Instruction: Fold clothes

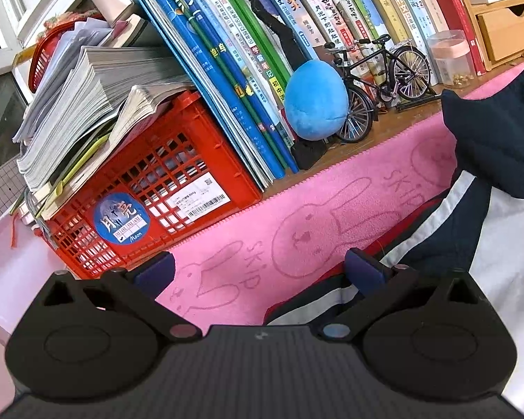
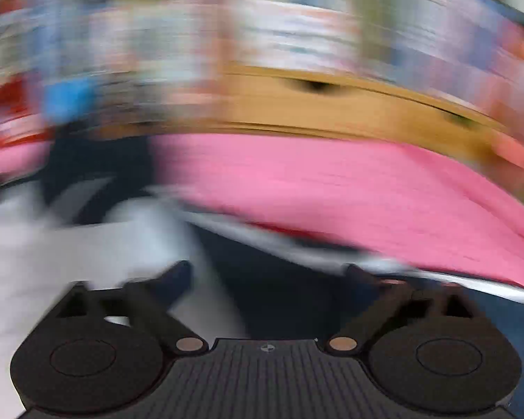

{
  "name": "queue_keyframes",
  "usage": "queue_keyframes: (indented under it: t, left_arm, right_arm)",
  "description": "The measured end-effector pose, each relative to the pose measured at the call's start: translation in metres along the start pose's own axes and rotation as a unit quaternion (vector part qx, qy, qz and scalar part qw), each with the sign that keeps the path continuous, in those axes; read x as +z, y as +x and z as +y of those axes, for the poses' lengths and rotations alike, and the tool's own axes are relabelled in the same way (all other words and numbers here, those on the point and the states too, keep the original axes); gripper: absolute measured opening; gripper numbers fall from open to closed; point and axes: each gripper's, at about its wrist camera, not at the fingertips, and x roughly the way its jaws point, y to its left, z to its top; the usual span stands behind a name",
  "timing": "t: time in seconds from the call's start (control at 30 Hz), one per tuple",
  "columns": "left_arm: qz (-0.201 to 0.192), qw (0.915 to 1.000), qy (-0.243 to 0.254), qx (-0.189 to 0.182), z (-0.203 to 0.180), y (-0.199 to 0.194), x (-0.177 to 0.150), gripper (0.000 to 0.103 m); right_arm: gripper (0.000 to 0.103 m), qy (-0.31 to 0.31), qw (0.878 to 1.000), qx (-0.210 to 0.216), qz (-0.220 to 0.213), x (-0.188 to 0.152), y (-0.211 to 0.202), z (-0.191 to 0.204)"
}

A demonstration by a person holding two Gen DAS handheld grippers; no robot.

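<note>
- A pink towel (image 1: 248,244) printed with rabbit outlines and the word "SKIP" covers the desk from near edge to far, spread flat under everything being worked on.
- A navy, white and red garment (image 1: 499,230) lies on the towel at the right of the left wrist view, its dark part bunched up high toward the far side and its white panel spread nearer; in the blurred right wrist view the same garment (image 2: 87,251) fills the near left and middle.
- A row of books (image 1: 248,35) leans along the far edge, beyond the towel.
- A red crate (image 1: 150,181) at far left carries a stack of papers (image 1: 87,97) on top.
- A wooden drawer box (image 1: 510,31) sits at far right.
- A blue plush egg (image 1: 314,101) rests against the books, with a model bicycle (image 1: 384,80) just right of it.
- The left gripper (image 1: 258,269) hangs released over the towel, jaws wide apart, its right finger at the garment's striped edge; nothing sits between them.
- The right gripper (image 2: 265,272) is likewise spread wide above the garment, gripping nothing, the view heavily smeared.
</note>
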Motion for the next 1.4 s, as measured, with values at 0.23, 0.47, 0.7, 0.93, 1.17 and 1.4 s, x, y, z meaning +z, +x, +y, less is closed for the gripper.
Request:
queue_keyframes:
  t: [0.23, 0.47, 0.7, 0.93, 1.17, 1.4]
  left_arm:
    - [-0.003, 1.0, 0.006, 0.004, 0.0, 0.001, 0.0, 0.103]
    - [-0.006, 0.9985, 0.043, 0.033, 0.002, -0.03, 0.012, 0.101]
    - [0.006, 0.9833, -0.109, -0.145, 0.053, -0.178, -0.002, 0.103]
    - [0.054, 0.9603, -0.145, -0.232, 0.009, -0.274, -0.117, 0.103]
    - [0.073, 0.9641, -0.147, -0.209, 0.004, -0.323, -0.165, 0.103]
    - [0.136, 0.9628, -0.148, -0.181, 0.0, -0.319, -0.196, 0.103]
  right_arm:
    - [0.102, -0.015, 0.999, -0.04, -0.013, -0.001, -0.047, 0.008]
    - [0.103, -0.138, 0.987, 0.084, 0.026, -0.058, -0.09, 0.102]
    - [0.103, -0.122, 0.991, 0.055, 0.023, -0.077, -0.136, 0.107]
    - [0.103, -0.005, 0.995, 0.095, -0.011, -0.157, -0.21, 0.082]
    - [0.103, -0.087, 0.994, 0.058, -0.01, -0.221, -0.256, 0.105]
    - [0.103, -0.055, 0.996, 0.07, -0.003, -0.239, -0.261, 0.107]
